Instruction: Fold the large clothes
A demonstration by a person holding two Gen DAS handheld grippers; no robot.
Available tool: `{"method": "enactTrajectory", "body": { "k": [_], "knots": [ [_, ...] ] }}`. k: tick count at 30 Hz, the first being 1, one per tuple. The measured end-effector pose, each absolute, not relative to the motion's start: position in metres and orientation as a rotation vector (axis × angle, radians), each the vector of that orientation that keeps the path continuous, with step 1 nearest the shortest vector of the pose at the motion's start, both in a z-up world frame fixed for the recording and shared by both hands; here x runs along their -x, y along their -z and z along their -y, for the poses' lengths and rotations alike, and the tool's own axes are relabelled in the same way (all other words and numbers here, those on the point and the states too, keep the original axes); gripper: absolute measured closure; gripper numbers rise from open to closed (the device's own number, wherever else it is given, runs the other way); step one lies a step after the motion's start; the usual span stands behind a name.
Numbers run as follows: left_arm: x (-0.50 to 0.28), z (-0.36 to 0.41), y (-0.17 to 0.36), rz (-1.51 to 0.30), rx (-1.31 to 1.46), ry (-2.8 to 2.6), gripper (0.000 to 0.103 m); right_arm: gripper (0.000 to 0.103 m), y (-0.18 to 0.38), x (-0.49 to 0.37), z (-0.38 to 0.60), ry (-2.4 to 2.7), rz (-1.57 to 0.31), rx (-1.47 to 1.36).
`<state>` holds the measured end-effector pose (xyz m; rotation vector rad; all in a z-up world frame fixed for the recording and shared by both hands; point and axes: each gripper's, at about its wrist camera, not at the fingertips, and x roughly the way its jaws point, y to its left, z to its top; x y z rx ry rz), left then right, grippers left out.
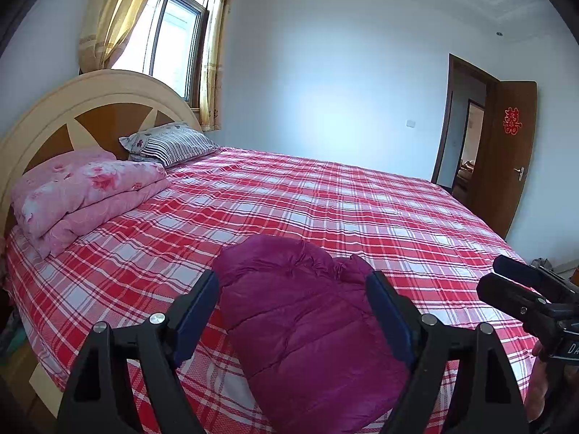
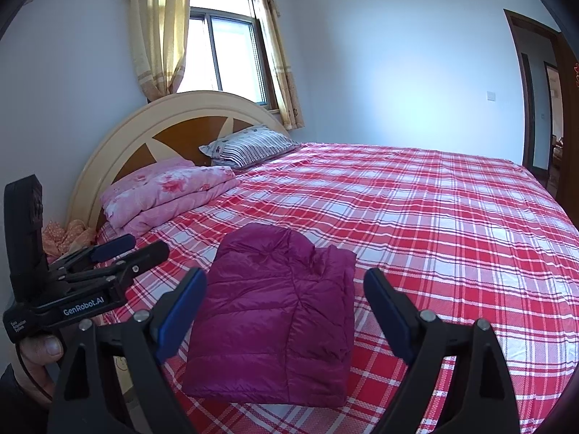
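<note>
While both tools hang wide open and empty — left tool [image 1: 293, 291], right tool [image 2: 284, 289] — the folded purple jacket [image 2: 275, 311] lies on the bed [image 2: 452, 224], near edge, with no container visible.

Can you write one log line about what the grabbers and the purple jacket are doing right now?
jacket: folded, lying on bed | left gripper: open, empty | right gripper: open, empty | touching jacket: not visibly

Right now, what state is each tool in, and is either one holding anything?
Left tool: open, holding nothing; the folded purple jacket lies beyond its fingers.
Right tool: open, holding nothing.
</note>
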<state>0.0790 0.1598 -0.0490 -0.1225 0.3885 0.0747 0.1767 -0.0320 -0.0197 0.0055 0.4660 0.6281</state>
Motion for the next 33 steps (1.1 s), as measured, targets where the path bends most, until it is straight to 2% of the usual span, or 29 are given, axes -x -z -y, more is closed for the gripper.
{"method": "enactTrajectory", "body": {
  "k": [22, 26, 33],
  "knots": [
    [-0.077, -0.162, 0.044, -0.378, 0.116, -0.102, 0.019, 0.007, 0.014, -0.168, 0.029, -0.638, -0.422, -0.011],
    [-0.078, -0.165, 0.044, -0.380, 0.120, -0.118, 0.012, 0.007, 0.014, -0.167, 0.029, -0.638, -0.424, -0.009],
    [-0.076, -0.164, 0.045, -0.356, 0.081, -0.147, 0.012, 0.007, 0.015, -0.166, 0.024, -0.646, -0.428, 0.008]
  ]
}}
